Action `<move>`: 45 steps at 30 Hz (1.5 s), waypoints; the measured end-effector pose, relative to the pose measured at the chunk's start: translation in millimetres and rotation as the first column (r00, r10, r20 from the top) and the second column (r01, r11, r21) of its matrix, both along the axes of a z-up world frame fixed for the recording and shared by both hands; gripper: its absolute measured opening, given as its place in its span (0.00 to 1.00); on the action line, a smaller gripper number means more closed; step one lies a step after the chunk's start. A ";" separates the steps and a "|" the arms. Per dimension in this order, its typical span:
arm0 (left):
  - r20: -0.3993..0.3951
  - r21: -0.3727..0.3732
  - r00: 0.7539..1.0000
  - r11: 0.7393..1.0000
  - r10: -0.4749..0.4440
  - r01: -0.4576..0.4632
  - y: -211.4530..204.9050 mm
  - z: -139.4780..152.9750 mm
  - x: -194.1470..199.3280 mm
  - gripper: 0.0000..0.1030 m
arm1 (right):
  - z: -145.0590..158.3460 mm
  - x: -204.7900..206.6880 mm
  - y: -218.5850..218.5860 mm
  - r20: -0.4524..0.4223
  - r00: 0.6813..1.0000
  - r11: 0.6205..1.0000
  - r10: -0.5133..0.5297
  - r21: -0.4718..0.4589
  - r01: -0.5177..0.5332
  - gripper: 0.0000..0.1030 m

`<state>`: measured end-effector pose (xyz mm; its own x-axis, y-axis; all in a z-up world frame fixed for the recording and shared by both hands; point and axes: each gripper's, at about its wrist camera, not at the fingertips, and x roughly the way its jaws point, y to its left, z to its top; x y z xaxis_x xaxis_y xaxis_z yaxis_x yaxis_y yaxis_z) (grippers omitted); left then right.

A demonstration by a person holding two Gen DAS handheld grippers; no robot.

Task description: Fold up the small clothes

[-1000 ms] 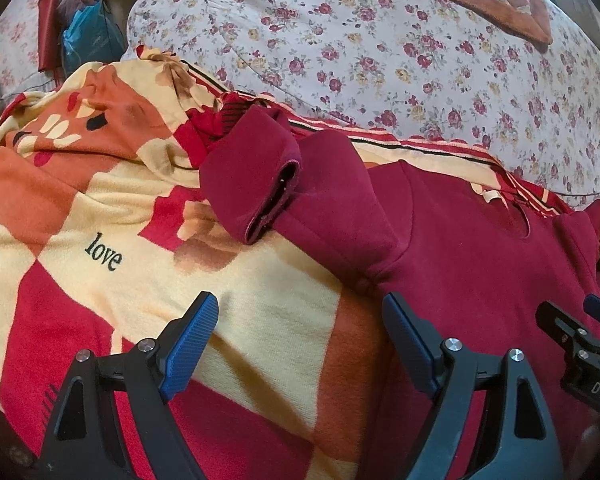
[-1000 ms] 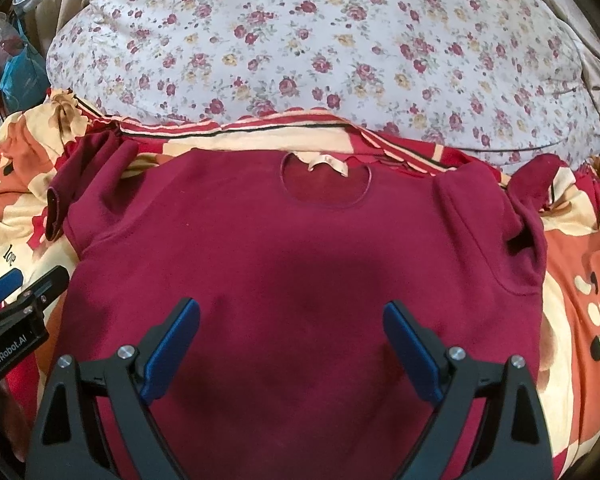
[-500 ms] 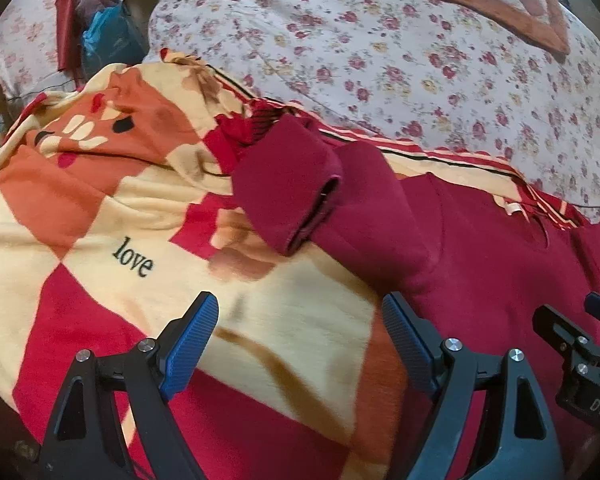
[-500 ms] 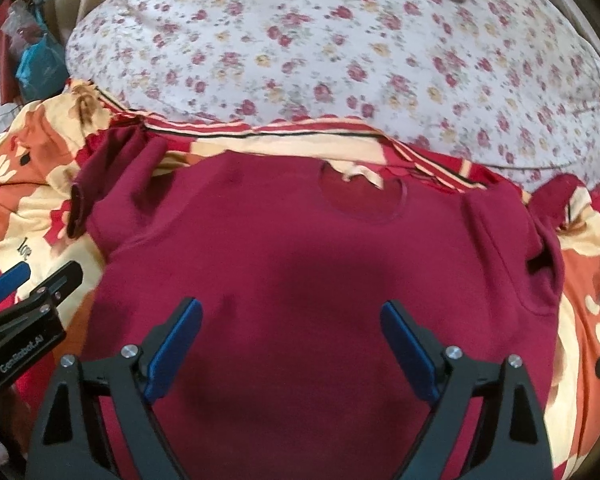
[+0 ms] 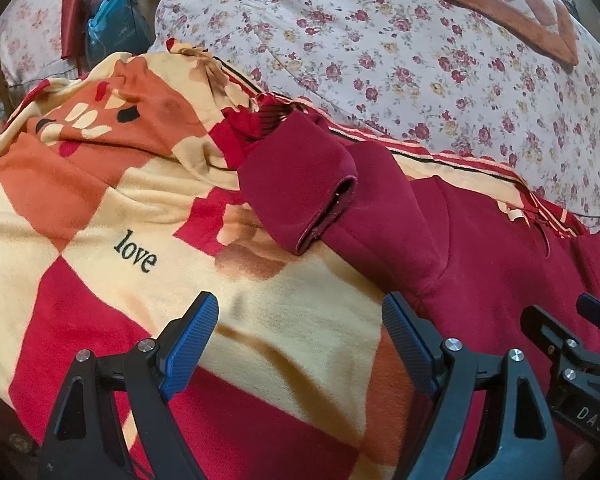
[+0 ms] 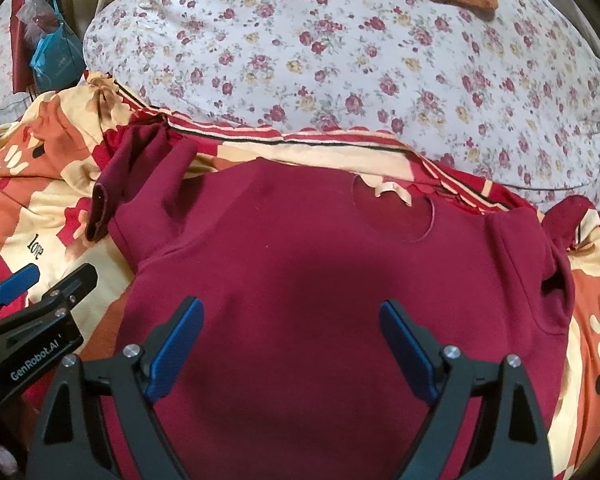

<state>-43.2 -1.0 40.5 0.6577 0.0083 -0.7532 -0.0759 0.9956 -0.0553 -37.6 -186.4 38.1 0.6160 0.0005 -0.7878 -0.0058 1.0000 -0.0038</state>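
On the left, the left gripper (image 5: pixel 300 340) hangs with jaws spread wide and empty over the checked red, orange and cream fleece blanket (image 5: pixel 100 216) printed "love". The small maroon short-sleeved shirt (image 6: pixel 320 280) lies flat, neckline away, on that blanket. Over its middle the right gripper (image 6: pixel 290 340) gapes, holding nothing.

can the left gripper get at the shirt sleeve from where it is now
Probably yes: the left gripper is open, and only bare blanket lies between it and the sleeve, which rests uncovered ahead.
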 end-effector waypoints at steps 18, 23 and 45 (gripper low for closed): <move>0.003 0.030 1.000 1.000 -0.004 0.004 -3.6 2.5 -1.8 0.65 | 3.7 -1.8 -5.4 0.011 1.000 1.000 -0.017 0.018 0.017 0.89; -0.024 0.042 0.998 0.997 0.063 -0.062 17.4 3.3 -0.8 0.64 | 14.2 8.0 14.9 0.022 0.997 0.996 0.079 0.034 -0.080 0.85; -0.080 -0.042 0.978 0.980 0.192 -0.196 78.3 -8.2 6.4 0.59 | -0.7 116.8 138.2 -0.036 0.894 0.848 0.447 0.333 -0.411 0.14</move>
